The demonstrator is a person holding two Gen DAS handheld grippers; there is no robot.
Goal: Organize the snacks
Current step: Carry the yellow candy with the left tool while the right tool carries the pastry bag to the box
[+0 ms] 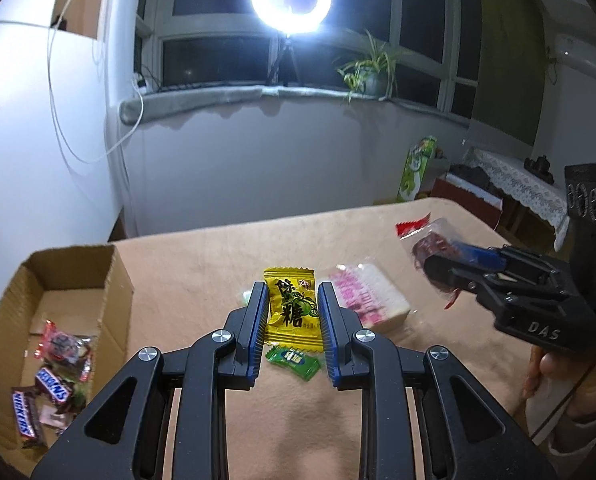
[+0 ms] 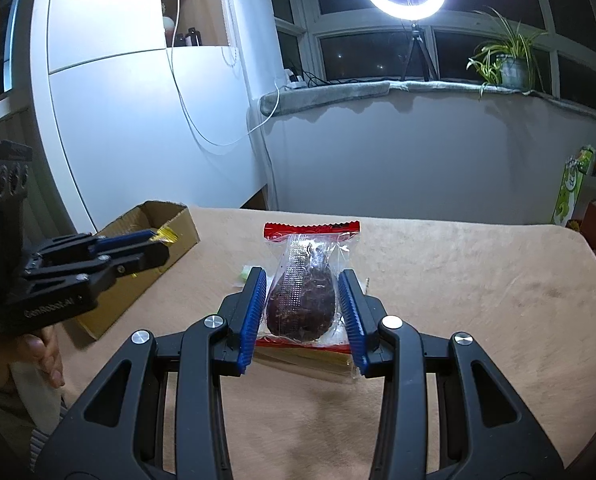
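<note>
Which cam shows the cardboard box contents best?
Left wrist view: the cardboard box is seen from above, open, with Snickers bars inside. Right wrist view shows only its outer side and rim, partly behind the left gripper; contents hidden.

A yellow candy pack (image 1: 291, 312) is being squeezed between the left gripper's (image 1: 291, 328) blue pads. A clear pack with a dark brown snack (image 2: 304, 300) is sitting pinched in the right gripper (image 2: 302, 312). A small green candy (image 1: 293, 362) and a pink-and-white pack (image 1: 368, 300) are lying on the tan surface (image 1: 201, 264). Chocolate bars (image 1: 51, 388) are lying inside the cardboard box (image 1: 117, 280).
</note>
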